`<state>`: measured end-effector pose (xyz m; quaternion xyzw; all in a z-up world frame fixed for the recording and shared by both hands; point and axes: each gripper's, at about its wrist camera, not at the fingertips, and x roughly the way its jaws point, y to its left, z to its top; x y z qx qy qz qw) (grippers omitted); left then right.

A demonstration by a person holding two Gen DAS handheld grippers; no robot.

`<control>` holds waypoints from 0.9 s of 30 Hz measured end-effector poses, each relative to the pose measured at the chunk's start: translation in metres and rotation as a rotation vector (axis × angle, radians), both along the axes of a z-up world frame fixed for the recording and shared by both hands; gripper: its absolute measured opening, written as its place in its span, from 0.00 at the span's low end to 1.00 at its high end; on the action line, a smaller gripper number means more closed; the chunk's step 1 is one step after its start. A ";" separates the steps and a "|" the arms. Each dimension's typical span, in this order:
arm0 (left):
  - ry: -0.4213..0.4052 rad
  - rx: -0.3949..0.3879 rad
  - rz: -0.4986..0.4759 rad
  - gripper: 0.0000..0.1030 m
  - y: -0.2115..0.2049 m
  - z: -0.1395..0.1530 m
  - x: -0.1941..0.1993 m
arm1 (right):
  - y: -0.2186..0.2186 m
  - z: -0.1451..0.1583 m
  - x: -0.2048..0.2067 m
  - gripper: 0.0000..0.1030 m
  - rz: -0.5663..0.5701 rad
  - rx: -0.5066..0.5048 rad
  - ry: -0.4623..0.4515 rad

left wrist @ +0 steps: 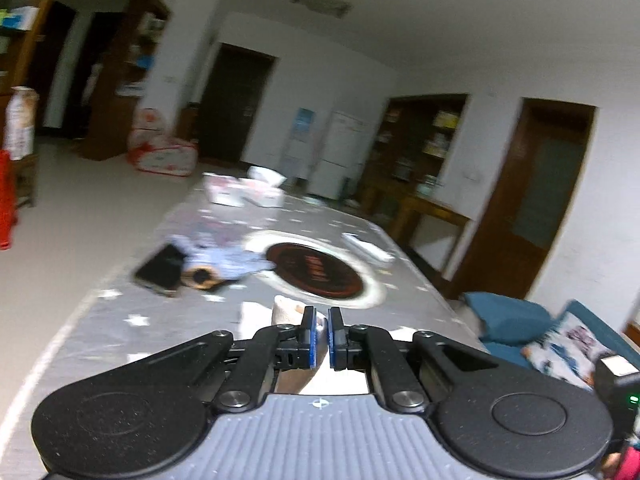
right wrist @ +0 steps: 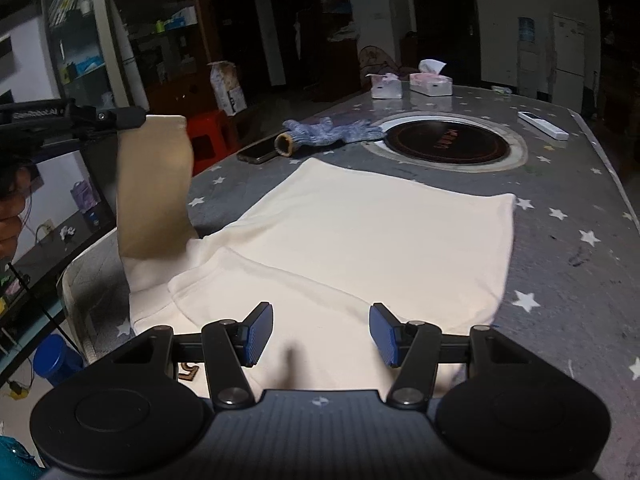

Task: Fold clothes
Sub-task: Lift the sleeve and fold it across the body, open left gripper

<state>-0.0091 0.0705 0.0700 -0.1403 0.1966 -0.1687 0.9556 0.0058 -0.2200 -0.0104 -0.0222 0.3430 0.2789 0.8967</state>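
A cream shirt (right wrist: 360, 232) lies spread flat on the grey star-patterned table (right wrist: 560, 260). Its left sleeve (right wrist: 156, 184) is pulled up off the table and hangs from my left gripper (right wrist: 142, 117), which is shut on the cuff. In the left wrist view the left gripper (left wrist: 322, 336) has its blue pads nearly together, with a bit of cream cloth (left wrist: 286, 312) showing past them. My right gripper (right wrist: 320, 334) stands open above the shirt's near edge, with nothing pinched between its pads.
Beyond the shirt lie a blue knit glove (right wrist: 332, 130), a cardboard tube (right wrist: 285, 144), a phone (right wrist: 258, 152), a round black hob inset (right wrist: 448, 142), a white remote (right wrist: 542, 124) and two tissue boxes (right wrist: 430, 82). A red stool (right wrist: 212, 128) stands left of the table.
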 end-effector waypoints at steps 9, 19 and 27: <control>0.036 -0.054 -0.225 0.06 -0.072 -0.013 0.011 | -0.031 0.003 -0.008 0.53 -0.066 0.017 -0.018; 0.181 -0.060 -0.396 0.10 -0.124 -0.056 0.028 | -0.061 -0.003 -0.011 0.53 -0.164 0.026 -0.002; 0.167 -0.025 -0.406 0.31 -0.100 -0.064 0.012 | -0.071 0.004 -0.014 0.53 -0.205 0.018 -0.019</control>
